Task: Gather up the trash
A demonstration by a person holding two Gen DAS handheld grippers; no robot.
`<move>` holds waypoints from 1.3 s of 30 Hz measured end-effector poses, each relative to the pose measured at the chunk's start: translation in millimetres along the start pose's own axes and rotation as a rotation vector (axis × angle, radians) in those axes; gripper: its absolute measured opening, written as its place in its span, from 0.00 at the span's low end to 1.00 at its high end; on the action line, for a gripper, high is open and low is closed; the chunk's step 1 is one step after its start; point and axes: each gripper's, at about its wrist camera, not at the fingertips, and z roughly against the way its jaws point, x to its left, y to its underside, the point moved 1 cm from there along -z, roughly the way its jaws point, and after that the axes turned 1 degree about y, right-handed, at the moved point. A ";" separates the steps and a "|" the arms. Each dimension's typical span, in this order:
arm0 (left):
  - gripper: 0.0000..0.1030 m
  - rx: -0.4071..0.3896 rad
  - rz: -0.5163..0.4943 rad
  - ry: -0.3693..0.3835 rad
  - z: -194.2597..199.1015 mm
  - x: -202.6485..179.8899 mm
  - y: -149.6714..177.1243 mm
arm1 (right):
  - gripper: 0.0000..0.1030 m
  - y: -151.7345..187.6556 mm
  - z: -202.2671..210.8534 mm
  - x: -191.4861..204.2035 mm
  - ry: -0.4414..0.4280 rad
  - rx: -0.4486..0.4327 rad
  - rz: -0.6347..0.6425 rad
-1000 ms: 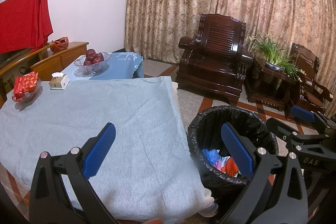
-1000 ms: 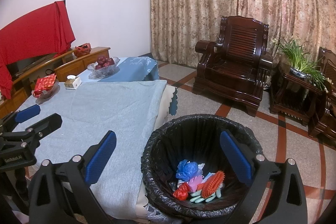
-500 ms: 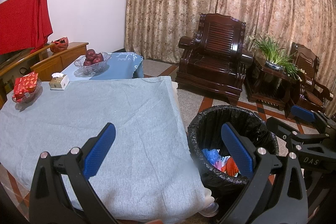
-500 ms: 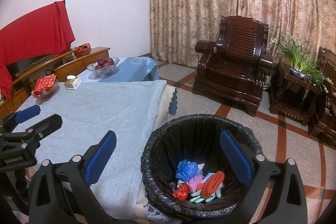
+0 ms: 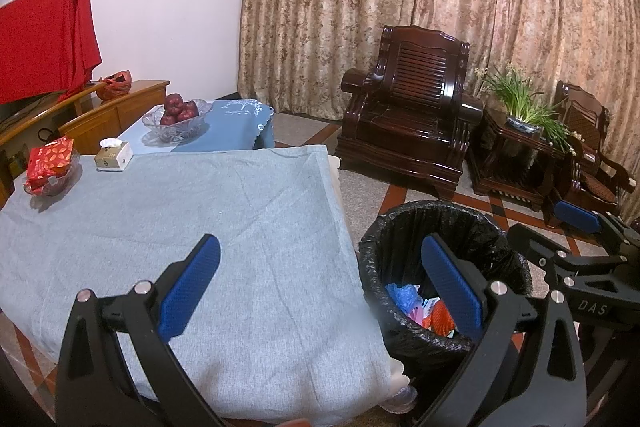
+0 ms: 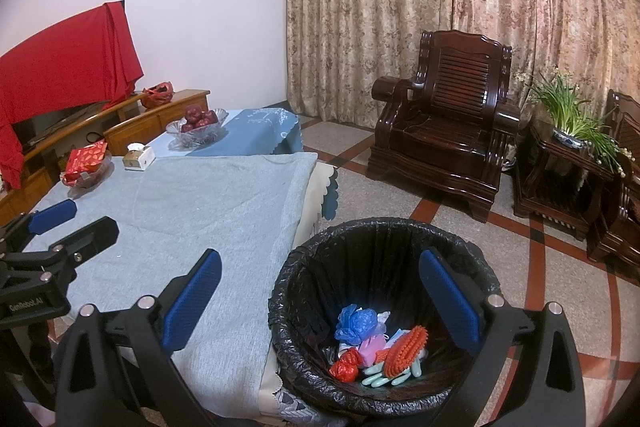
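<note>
Both grippers spread wide, nothing held: left gripper (image 5: 320, 287) over the near edge of the bench (image 5: 240, 227), right gripper (image 6: 320, 291) above the bin (image 6: 384, 239). Bin sits on the floor just beside the bench's right corner, black liner folded over the rim. Trash is already at the bottom of the bin: blue crumpled bag (image 6: 356, 323), pink packet (image 6: 372, 349), small red wrapper (image 6: 345, 369), orange bristly brush (image 6: 406, 349), pale green glove-like thing (image 6: 380, 379), all touching in one heap. No loose trash visible on the bench near the bin; far from the bin only a fruit bowl (image 5: 178, 117), tissue box (image 5: 113, 155) and red packet (image 5: 50, 163) in a dish, likely not trash. Judgement: collection looks done or close. Contents look light and soft, crushable; pinch bags by a bunched fold, brush by its body.
</note>
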 end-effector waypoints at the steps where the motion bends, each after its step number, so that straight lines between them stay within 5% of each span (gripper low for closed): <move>1: 0.95 0.001 0.000 0.001 -0.4 0.1 -0.8 | 0.94 0.3 0.4 0.4 0.001 0.001 0.002; 39: 0.95 0.012 0.001 -0.003 -2.3 9.4 1.6 | 0.94 -2.0 -0.3 2.2 0.002 0.006 0.005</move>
